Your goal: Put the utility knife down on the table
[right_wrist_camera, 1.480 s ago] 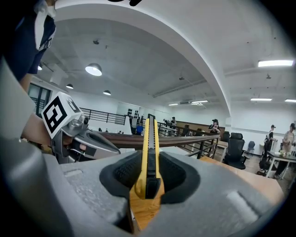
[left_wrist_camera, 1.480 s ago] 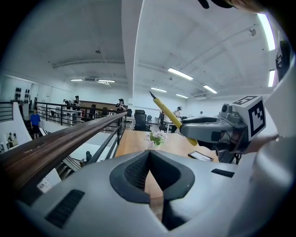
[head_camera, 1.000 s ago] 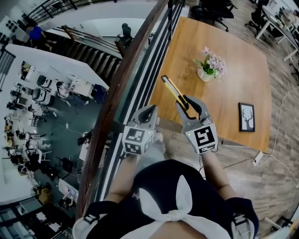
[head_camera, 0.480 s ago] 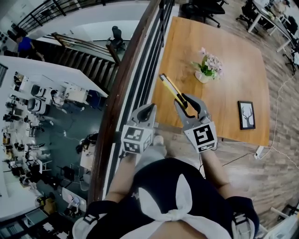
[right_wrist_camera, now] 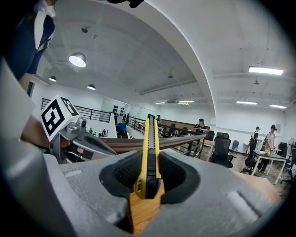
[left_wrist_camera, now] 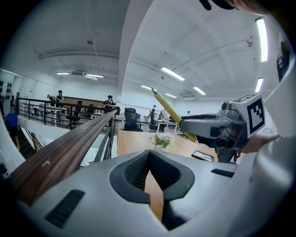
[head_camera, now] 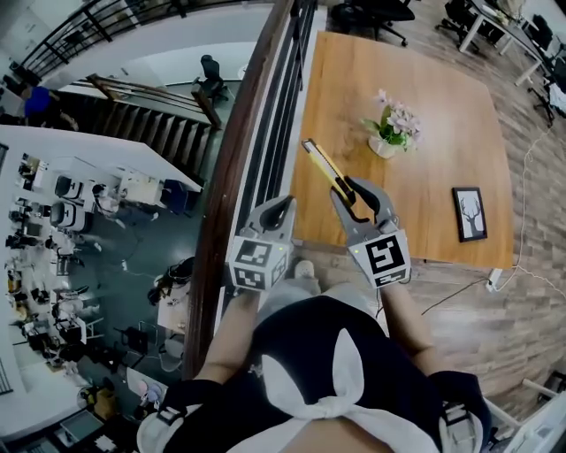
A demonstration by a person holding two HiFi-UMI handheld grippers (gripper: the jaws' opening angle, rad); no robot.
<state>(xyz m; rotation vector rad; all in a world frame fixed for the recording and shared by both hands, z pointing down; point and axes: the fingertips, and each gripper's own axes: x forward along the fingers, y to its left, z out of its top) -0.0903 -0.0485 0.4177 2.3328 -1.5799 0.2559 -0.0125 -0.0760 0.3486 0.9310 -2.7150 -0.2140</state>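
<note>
A yellow utility knife [head_camera: 329, 170] sticks out forward and up from my right gripper [head_camera: 356, 192], whose jaws are shut on its black rear end. Its tip hangs over the near left part of the wooden table [head_camera: 442, 97]. In the right gripper view the utility knife [right_wrist_camera: 150, 139] stands on edge between the pads of that gripper [right_wrist_camera: 150, 159]. My left gripper [head_camera: 281, 211] is beside it to the left, near the railing, shut with nothing in it. In the left gripper view its tips [left_wrist_camera: 150, 157] meet, and the knife [left_wrist_camera: 169, 109] shows at the right.
A wooden handrail with metal bars [head_camera: 252, 133] runs along the table's left side, with a drop to a lower floor beyond. On the table stand a small flower pot [head_camera: 392, 131] and a framed deer picture [head_camera: 469, 212]. Office chairs [head_camera: 367, 13] stand past the far edge.
Both grippers have crept a little toward the table, side by side. The railing and table have shifted slightly in the head view. The knife stays gripped the same way.
</note>
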